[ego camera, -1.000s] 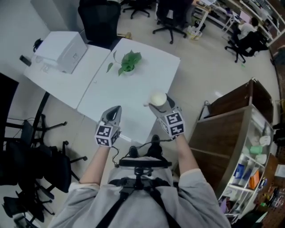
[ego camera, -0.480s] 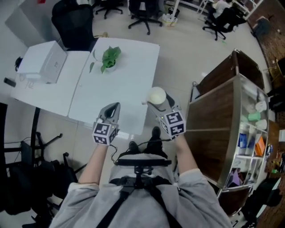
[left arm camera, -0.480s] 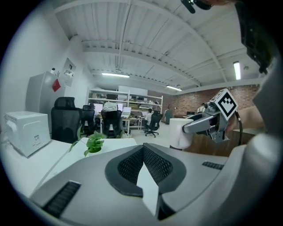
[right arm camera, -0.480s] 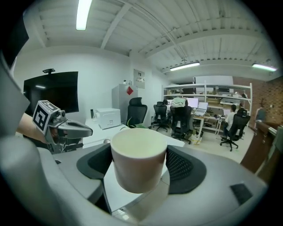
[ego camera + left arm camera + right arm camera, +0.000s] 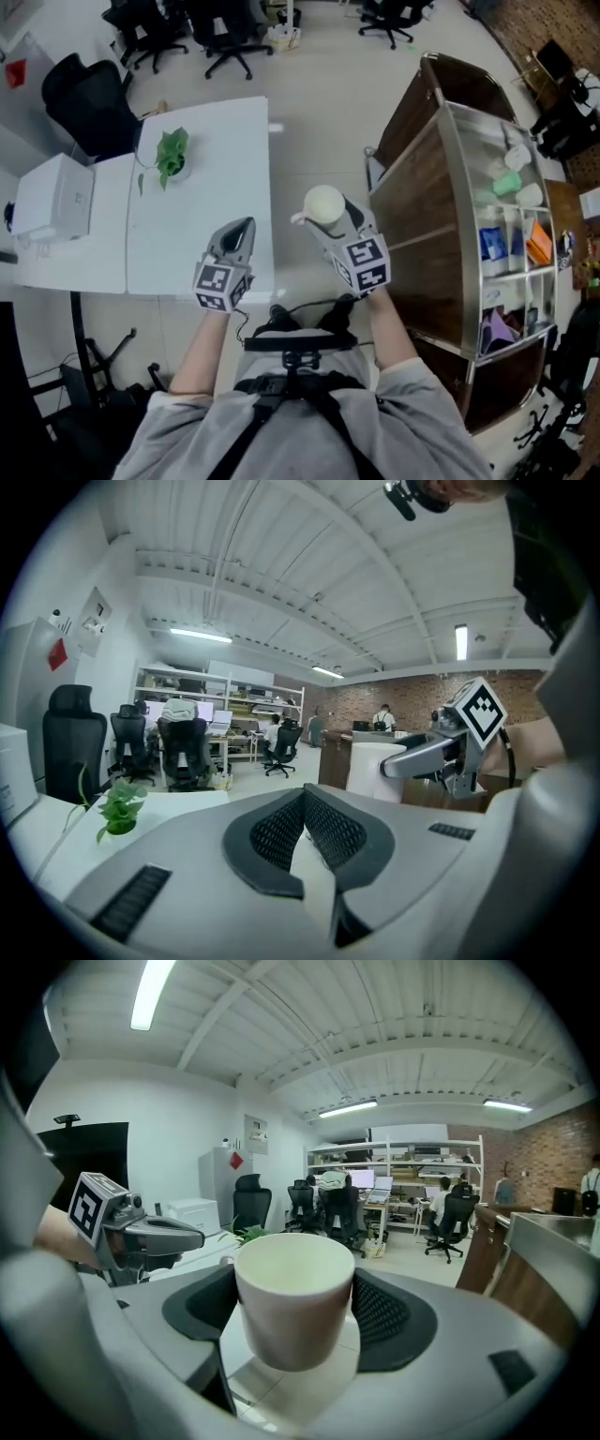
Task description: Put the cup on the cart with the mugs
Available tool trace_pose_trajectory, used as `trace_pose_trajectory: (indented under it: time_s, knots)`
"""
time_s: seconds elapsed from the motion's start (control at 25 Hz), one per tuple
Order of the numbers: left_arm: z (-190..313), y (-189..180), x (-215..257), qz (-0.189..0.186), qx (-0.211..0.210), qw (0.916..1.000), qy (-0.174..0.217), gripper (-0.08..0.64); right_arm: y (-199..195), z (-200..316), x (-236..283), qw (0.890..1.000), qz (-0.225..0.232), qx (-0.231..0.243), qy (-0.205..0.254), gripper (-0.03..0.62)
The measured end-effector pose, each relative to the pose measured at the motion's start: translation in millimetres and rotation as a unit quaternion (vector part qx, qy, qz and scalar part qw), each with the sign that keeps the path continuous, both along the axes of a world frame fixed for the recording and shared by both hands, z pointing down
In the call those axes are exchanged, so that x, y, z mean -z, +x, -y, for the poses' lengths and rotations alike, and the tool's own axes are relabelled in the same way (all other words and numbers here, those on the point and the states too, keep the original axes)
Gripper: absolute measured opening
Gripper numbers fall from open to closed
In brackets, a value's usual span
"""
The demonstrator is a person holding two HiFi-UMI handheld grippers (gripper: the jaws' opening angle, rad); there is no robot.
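The white cup [image 5: 293, 1288] stood upright between the two sides of my right tool [image 5: 328, 220], which squeezed it tight. In the head view it was in the middle of the frame, with the white desk [image 5: 206, 197] to its left and the brown cart [image 5: 422, 178] to its right. Mugs [image 5: 507, 182] sat on the cart at the upper right. My left tool [image 5: 240, 232] was closed on nothing, left of the cup.
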State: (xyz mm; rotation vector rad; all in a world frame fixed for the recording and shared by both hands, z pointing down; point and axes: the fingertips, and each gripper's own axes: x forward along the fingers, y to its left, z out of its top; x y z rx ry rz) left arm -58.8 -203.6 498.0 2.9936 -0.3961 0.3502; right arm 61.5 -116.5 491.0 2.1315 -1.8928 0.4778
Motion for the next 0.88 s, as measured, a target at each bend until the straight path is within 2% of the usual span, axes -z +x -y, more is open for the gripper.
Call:
trace_pose_trajectory:
  time_s: [0.24,0.52,0.88]
  knots:
    - [-43.9,74.0,9.4,0.008,-0.056,0.9984,0.0,0.006,57.6,-44.2,20.5,0.999,0.008,-0.051,0.009,0.394]
    - [-92.4,160.7,36.2,-0.007,-0.1,0.995,-0.001,0.006,125.2,-84.2,45.7,0.996,0.003,-0.084,0.022,0.394]
    - [-145.6,266.6,70.6,-0.016,-0.129,0.9915,0.008,0.006,222.3,-123.6,104.3,0.99,-0.017,-0.125,0.061,0.394]
